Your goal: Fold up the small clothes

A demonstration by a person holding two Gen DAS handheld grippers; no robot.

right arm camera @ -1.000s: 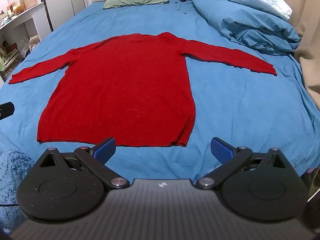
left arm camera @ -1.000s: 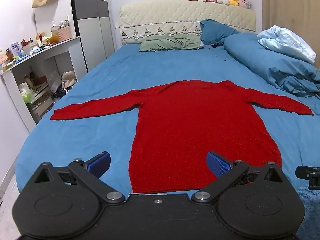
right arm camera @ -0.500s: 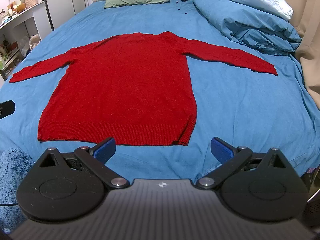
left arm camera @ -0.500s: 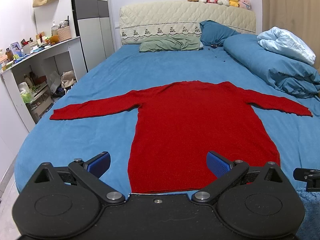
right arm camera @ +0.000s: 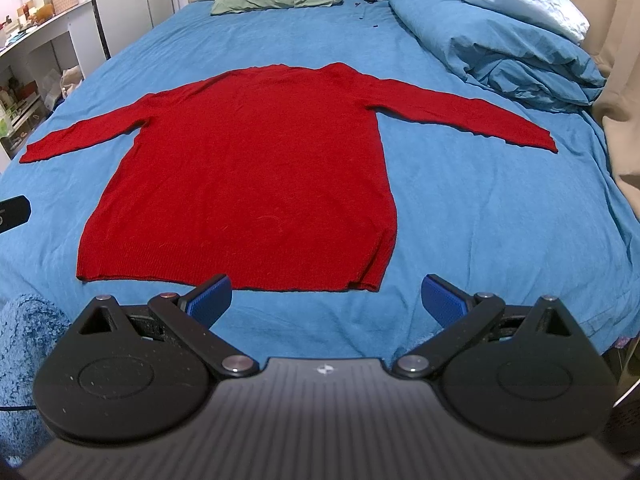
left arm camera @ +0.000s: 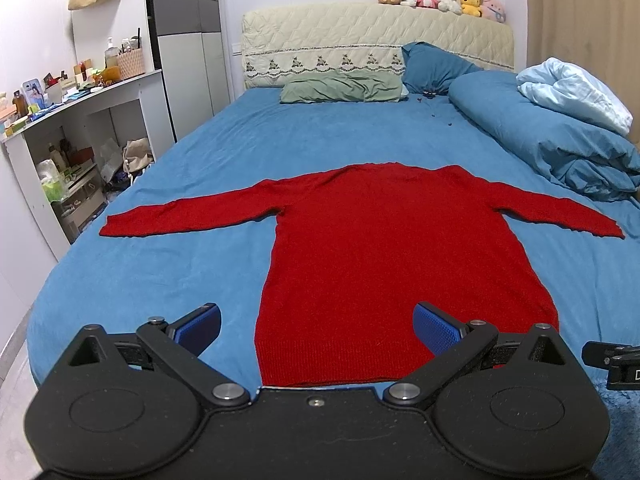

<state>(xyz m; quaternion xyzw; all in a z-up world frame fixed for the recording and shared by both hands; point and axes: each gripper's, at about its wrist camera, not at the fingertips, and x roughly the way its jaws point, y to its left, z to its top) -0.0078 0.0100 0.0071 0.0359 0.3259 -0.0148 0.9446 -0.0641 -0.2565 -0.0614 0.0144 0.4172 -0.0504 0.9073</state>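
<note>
Red sweater [left arm camera: 400, 264] spread flat on the blue bed [left arm camera: 192, 248], both sleeves stretched outward, hem nearest the cameras. Left claw [left arm camera: 318, 326] wide open, empty, just short of the hem. Right claw [right arm camera: 326, 296] likewise agape, holding nothing, just short of the hem's right corner.

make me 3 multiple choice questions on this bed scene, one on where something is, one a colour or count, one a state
1. Where is the green pillow?
A. by the headboard
B. on the sweater
C. on the floor

2. What colour is the sweater?
A. yellow
B. red
C. white

3. How is the sweater lying?
A. folded in half
B. rolled up
C. flat, sleeves spread

Answers:
1. A, it lies against the headboard.
2. B, it is red on the blue sheet.
3. C, both sleeves reach outward; the left tool and right tool are open, holding nothing.
</note>
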